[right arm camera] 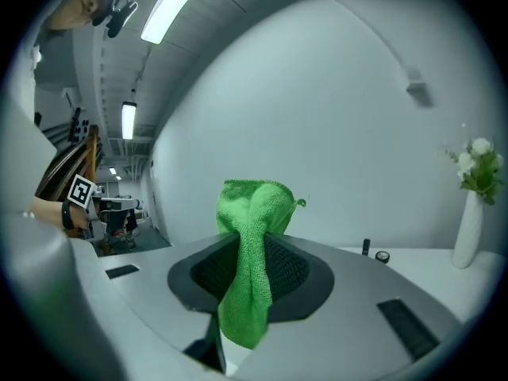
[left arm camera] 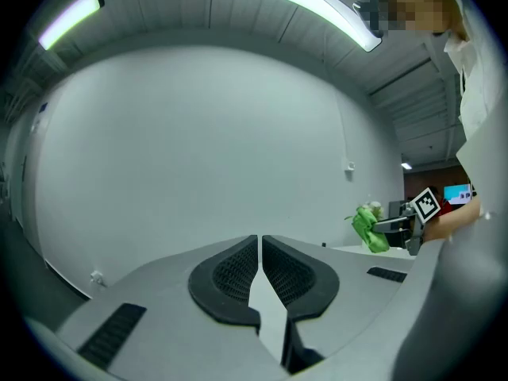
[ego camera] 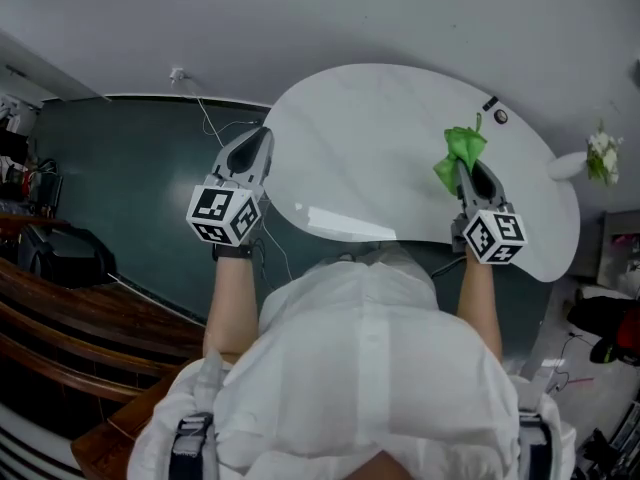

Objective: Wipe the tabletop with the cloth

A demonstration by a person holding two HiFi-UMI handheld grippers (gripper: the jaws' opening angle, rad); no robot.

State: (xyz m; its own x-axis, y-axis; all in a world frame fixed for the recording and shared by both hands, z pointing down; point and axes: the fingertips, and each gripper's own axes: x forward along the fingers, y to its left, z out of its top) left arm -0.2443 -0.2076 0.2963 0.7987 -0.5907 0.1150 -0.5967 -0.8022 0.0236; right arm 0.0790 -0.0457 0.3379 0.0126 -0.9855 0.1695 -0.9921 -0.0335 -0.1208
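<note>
Gripping soft, light, limp green cloth (right arm camera: 252, 213) at its bunched middle | right hand-held gripper (ego camera: 468, 173) is hovering over bench (ego camera: 370, 138) | left hand-held gripper (left arm camera: 259, 252) is hanging closed, empty

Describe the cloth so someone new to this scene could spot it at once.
Start at the curved white table. Above its right side, the right gripper pinches the cloth between its jaws. It is the only bright green fabric, unlike the white flowers nearby.

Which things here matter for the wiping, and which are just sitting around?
For the job: green microfibre cloth, clamped in the right gripper; white rounded tabletop.
Lying about: slim white vase of flowers; small black peg and round dark knob near the far edge.
</note>
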